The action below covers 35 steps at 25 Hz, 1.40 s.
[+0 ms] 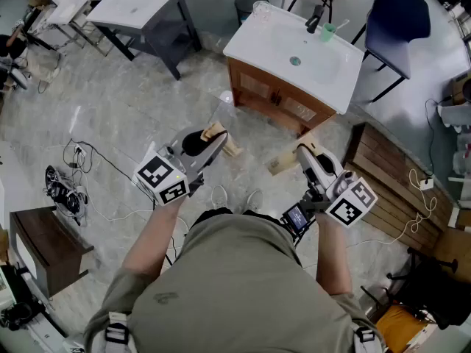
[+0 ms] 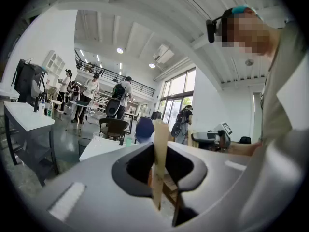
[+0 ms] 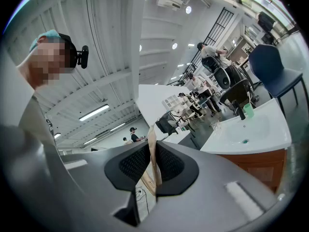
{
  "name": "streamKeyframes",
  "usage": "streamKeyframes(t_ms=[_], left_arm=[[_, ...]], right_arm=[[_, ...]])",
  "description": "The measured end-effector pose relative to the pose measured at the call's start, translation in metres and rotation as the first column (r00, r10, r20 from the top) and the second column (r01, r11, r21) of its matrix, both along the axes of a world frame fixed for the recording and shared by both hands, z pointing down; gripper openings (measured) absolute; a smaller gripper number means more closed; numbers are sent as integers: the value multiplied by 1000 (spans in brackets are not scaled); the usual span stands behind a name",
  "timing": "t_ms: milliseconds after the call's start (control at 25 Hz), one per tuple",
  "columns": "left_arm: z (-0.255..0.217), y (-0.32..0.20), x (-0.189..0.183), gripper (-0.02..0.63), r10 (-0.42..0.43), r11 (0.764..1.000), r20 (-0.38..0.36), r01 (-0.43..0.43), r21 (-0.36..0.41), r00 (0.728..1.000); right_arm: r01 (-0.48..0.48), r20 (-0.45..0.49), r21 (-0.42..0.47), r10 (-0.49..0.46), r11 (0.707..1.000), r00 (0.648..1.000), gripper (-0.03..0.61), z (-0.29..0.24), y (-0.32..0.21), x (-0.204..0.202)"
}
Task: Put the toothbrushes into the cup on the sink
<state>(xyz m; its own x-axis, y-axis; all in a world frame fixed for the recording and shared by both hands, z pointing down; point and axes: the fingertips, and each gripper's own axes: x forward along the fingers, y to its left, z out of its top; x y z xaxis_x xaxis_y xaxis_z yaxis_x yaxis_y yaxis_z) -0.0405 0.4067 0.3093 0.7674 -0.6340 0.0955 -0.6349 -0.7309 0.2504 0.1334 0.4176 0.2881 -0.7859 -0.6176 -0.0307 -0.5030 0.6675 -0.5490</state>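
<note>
My left gripper (image 1: 218,137) is shut on a pale wooden toothbrush (image 1: 229,147), held over the floor in front of the sink. In the left gripper view the handle (image 2: 160,149) stands upright between the jaws. My right gripper (image 1: 300,153) is shut on a second wooden toothbrush (image 1: 282,164); in the right gripper view its handle (image 3: 152,161) is pinched between the mesh pads. The white sink (image 1: 272,46) on a wooden cabinet lies ahead, about a step away. A green cup (image 1: 327,31) stands by the black tap (image 1: 314,19). The cup (image 3: 247,111) also shows in the right gripper view.
A clear glass (image 1: 260,7) stands on the sink's back left corner. A blue chair (image 1: 397,17) is to the right of the sink, a wooden pallet (image 1: 383,175) on the floor at right, a second sink stand (image 1: 136,6) at back left, cables (image 1: 73,175) at left.
</note>
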Motion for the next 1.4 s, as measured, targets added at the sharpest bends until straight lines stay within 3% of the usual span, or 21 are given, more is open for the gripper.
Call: streamKeyframes(t_ms=[1400], left_arm=[[15, 25, 26, 60, -64, 998, 26, 65, -25, 998]], right_arm=[[46, 40, -47, -44, 998, 998, 49, 25, 7, 37]])
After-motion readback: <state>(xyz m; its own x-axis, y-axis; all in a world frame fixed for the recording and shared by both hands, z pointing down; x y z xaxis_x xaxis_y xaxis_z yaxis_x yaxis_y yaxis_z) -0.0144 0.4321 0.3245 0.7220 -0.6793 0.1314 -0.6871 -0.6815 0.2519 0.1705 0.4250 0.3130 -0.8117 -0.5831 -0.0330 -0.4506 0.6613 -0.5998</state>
